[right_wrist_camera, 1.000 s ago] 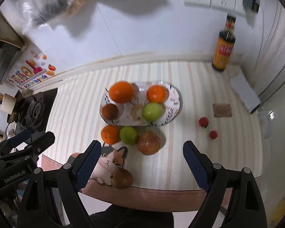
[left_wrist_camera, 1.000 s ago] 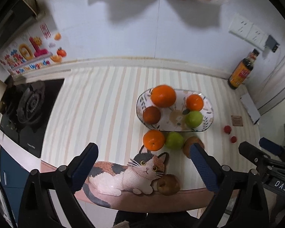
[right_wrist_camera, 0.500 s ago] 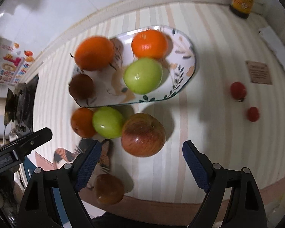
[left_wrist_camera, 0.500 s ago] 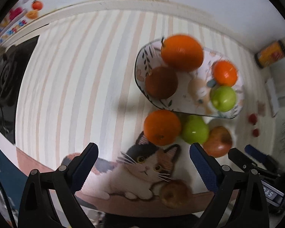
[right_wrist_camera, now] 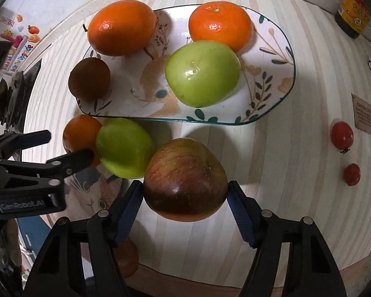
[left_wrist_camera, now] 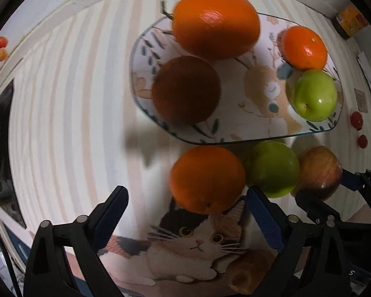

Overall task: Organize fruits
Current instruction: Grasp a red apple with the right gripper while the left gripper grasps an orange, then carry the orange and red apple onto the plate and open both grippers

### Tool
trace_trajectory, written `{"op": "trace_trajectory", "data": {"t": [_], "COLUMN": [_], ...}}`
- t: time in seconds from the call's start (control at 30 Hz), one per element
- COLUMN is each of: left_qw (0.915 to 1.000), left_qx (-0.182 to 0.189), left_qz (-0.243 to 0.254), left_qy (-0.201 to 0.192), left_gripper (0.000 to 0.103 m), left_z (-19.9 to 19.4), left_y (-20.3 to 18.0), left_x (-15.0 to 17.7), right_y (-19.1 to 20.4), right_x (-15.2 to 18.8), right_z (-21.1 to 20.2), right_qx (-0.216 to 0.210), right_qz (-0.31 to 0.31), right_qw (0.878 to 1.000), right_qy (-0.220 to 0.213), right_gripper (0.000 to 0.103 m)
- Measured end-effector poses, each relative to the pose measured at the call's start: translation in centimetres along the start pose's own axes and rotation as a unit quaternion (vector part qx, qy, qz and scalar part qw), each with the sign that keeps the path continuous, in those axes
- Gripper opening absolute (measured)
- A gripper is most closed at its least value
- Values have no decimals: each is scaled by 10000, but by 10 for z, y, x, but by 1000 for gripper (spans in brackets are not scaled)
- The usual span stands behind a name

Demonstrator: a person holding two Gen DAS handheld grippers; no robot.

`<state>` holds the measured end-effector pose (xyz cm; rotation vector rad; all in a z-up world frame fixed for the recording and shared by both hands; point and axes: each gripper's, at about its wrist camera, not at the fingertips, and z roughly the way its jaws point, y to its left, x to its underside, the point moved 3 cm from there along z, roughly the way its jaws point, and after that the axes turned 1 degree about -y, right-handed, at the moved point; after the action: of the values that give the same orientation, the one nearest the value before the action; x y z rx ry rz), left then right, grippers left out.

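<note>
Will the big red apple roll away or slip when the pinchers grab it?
The red apple is round and sits on a flat striped table, so a nudge would probably roll it. Its skin looks shiny, so it may slip a little. The right gripper has a finger on each side, which should steady it.

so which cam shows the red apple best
The right wrist view: the red apple sits large and centred, with the right gripper fingers against both its sides. The left wrist view catches it only near the right edge, partly hidden behind the green apple and the right gripper's fingers.
</note>
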<state>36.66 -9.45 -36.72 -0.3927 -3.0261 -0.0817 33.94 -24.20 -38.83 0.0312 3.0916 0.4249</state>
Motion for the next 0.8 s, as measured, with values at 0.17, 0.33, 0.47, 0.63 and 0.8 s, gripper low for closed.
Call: {"op": "trace_trajectory", "data": {"t": [0.17, 0.33, 0.47, 0.63, 0.8], "left_qw": [9992, 9989, 9993, 9991, 9988], "left_qx": [392, 451, 358, 419, 478], "left_qz": [-24, 29, 0, 20, -130], "left_qy": [-95, -131, -103, 35, 8], "left_gripper": [74, 59, 58, 58, 59], "left_z": [1, -3, -5, -9, 0], "left_y": [3, -3, 0, 9, 16], "left_x": [5, 12, 24, 64, 71], "right_y": [2, 11, 17, 19, 23], "right_x": [-2, -1, 4, 19, 18], "right_z": [3, 6, 6, 3, 0], "right_qx": [22, 96, 72, -9, -24], "right_qz": [-128, -274, -307, -346, -258], "right_qw": [9999, 9995, 9993, 9990, 9994], "right_qy": [5, 95, 196, 299, 214], "right_gripper": [71, 71, 71, 71, 71]}}
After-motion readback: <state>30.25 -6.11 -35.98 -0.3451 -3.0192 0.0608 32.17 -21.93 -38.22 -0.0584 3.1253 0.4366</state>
